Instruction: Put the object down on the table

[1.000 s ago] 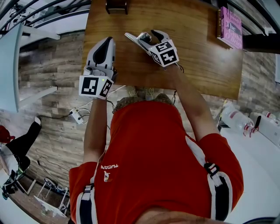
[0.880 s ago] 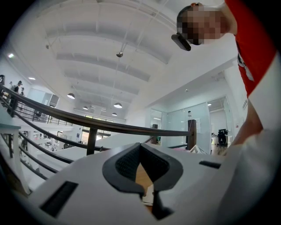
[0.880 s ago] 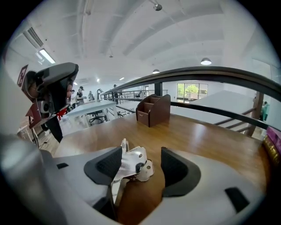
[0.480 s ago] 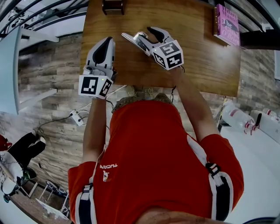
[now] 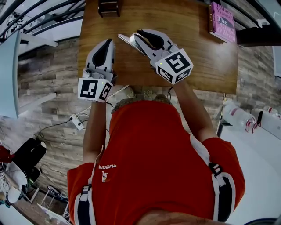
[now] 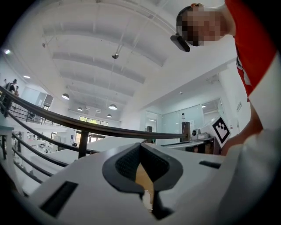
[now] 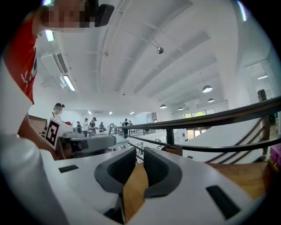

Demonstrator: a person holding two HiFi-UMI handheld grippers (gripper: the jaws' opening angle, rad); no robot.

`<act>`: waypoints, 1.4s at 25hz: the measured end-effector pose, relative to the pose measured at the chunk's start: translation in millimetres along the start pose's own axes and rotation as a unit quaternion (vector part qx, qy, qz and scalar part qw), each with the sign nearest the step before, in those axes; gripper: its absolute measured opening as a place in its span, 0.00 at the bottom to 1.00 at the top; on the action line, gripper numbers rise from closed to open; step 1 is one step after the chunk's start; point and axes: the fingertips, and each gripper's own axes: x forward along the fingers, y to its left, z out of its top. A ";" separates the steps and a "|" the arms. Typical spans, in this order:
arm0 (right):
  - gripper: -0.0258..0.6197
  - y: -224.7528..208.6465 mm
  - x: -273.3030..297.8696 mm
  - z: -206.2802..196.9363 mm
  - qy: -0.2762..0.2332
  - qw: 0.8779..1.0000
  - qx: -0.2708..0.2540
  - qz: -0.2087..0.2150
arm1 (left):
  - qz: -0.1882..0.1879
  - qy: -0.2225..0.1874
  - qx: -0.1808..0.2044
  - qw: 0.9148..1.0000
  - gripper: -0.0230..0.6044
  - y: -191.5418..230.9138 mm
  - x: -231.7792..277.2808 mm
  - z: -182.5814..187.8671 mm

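Observation:
Both grippers hover over the near edge of a wooden table point(image 5: 193, 48), and neither holds anything. My left gripper point(image 5: 105, 43) is shut, its pads meeting at the tip point(image 6: 140, 147). My right gripper point(image 5: 130, 36) points up-left beside it. Its jaws are closing to a narrow slit point(image 7: 139, 153) with only table wood showing through. A pink book point(image 5: 221, 21) lies flat on the far right corner and shows at the edge of the right gripper view as the book point(image 7: 276, 158). A small dark brown object point(image 5: 109, 6) sits at the table's far edge.
Wood-plank floor lies left of the table, with a white power strip and cable point(image 5: 78, 117). A white surface with bottles point(image 5: 239, 118) stands at the right. Railings point(image 7: 219, 118) run behind the table.
My right gripper has risen toward the camera and shifted slightly right, and its wide jaws have narrowed to a slit. The left gripper has stayed put.

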 end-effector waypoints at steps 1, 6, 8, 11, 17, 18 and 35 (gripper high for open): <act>0.15 4.9 -4.0 5.9 -0.008 1.000 0.000 0.004 | -0.002 -0.002 0.000 1.000 0.05 -2.9 -0.7 2.6; 0.11 21.8 -22.1 22.0 -0.042 0.999 0.000 0.009 | -0.014 -0.016 0.002 1.000 0.05 -17.3 -1.6 15.3; 0.10 27.3 -28.9 25.8 -0.053 0.999 -0.002 0.010 | -0.020 -0.020 0.004 1.000 0.05 -24.0 -2.9 19.6; 0.08 36.3 -35.9 31.3 -0.068 0.998 -0.005 0.011 | -0.028 -0.024 0.007 0.999 0.05 -33.1 -7.1 24.0; 0.08 47.9 -42.5 37.7 -0.083 0.996 -0.009 0.017 | -0.034 -0.028 0.006 0.999 0.05 -44.3 -11.9 27.3; 0.08 49.0 -43.2 37.5 -0.084 0.996 -0.010 0.016 | -0.034 -0.029 0.006 0.999 0.05 -45.3 -12.8 27.6; 0.08 52.7 -46.7 36.2 -0.080 0.997 -0.012 0.012 | -0.032 -0.032 0.003 0.999 0.05 -46.8 -20.9 29.0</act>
